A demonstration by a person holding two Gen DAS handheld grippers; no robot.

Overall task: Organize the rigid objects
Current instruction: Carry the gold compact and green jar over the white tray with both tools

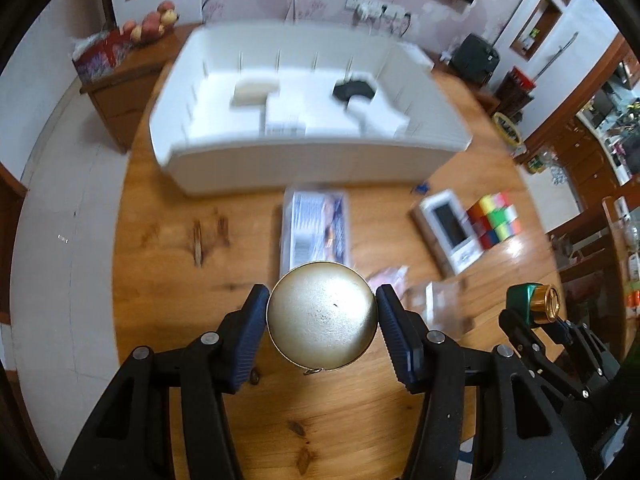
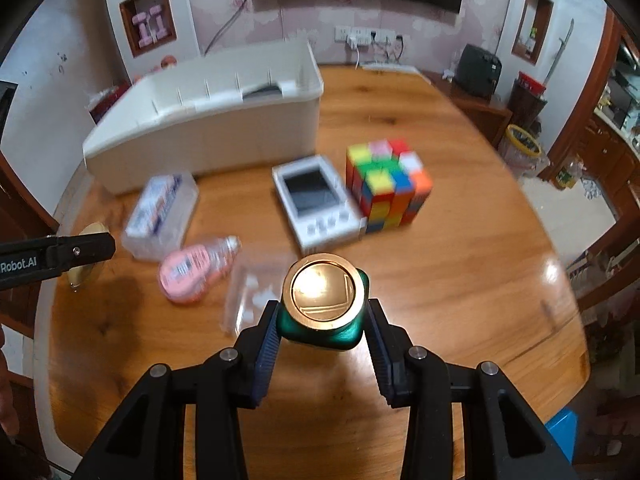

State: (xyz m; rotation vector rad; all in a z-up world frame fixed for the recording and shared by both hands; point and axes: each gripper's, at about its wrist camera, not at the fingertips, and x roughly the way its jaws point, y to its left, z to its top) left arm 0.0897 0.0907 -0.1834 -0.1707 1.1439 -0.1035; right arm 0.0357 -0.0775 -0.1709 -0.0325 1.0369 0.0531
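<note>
Your left gripper clamps a round brass-coloured metal tin, flat face toward the camera, while your right gripper pinches a green bottle with a gold cap, its long axis along the fingers, cap toward the lens. Both hang above the round wooden table. Ahead, the white divided plastic organizer box stands with open floor left of the table edge.

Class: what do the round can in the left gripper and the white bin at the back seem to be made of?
Round can: probably metal, a dull brushed gold with a rolled rim and soft glare. White bin: likely matte moulded plastic, uniform white with thin slotted dividers; motion blur leaves this open.
</note>
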